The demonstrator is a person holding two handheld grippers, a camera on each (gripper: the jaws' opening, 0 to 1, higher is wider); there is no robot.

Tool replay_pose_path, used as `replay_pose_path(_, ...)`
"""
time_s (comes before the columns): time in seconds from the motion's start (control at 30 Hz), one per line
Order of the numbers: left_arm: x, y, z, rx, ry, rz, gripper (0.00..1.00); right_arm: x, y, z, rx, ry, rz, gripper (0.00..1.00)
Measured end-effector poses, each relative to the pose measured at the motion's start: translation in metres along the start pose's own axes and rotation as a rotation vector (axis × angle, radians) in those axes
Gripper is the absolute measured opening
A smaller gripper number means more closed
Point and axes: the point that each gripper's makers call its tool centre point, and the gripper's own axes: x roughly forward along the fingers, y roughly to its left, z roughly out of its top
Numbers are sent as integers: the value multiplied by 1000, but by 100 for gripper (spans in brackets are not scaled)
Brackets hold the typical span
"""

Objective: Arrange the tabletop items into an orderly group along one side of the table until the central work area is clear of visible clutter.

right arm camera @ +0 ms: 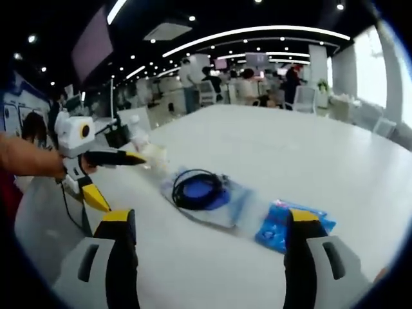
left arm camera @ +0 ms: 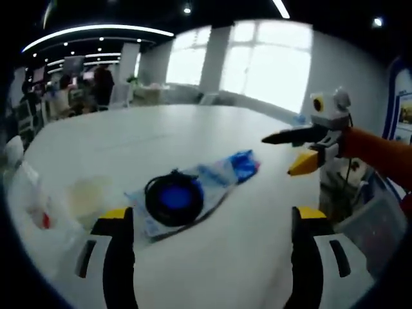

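A coil of black cable (left arm camera: 172,196) lies in a clear bag on the white table (left arm camera: 193,129), with something blue under the coil. A blue packet (left arm camera: 241,164) rests just beyond the bag. My left gripper (left arm camera: 212,215) stands open low over the table, the coil near its left jaw. My right gripper (left arm camera: 277,156) comes in from the right, open and empty, held by a hand in an orange sleeve. In the right gripper view the cable coil (right arm camera: 199,190) sits ahead, the blue packet (right arm camera: 283,222) is by the right jaw of my open right gripper (right arm camera: 207,219), and the left gripper (right arm camera: 127,183) is at the left, open.
A pale plastic cup (left arm camera: 87,196) and a clear bag with a red item (left arm camera: 38,209) lie at the table's left edge. Crumpled clear plastic (right arm camera: 154,154) and a bottle (right arm camera: 137,132) sit near the table edge. Chairs and people stand far behind.
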Motion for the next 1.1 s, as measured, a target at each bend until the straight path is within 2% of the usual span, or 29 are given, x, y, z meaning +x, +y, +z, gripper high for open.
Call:
replay_pose_path(0.17,-13,13,-7,-16,-10,8,99,14,21,4,-16,9,18,94)
replay_pose_path(0.53,-27,32,-16,-46,-21,10,97,36,44,8,-40,36,43,93)
replay_pose_path(0.8,-20,38,-17,-69,-18,-3,96,49,41,7,-42,55,52,92)
replay_pose_path(1.1,5,31,-16,-85,-2,-41,93,60,27,3,-28,73,54,92)
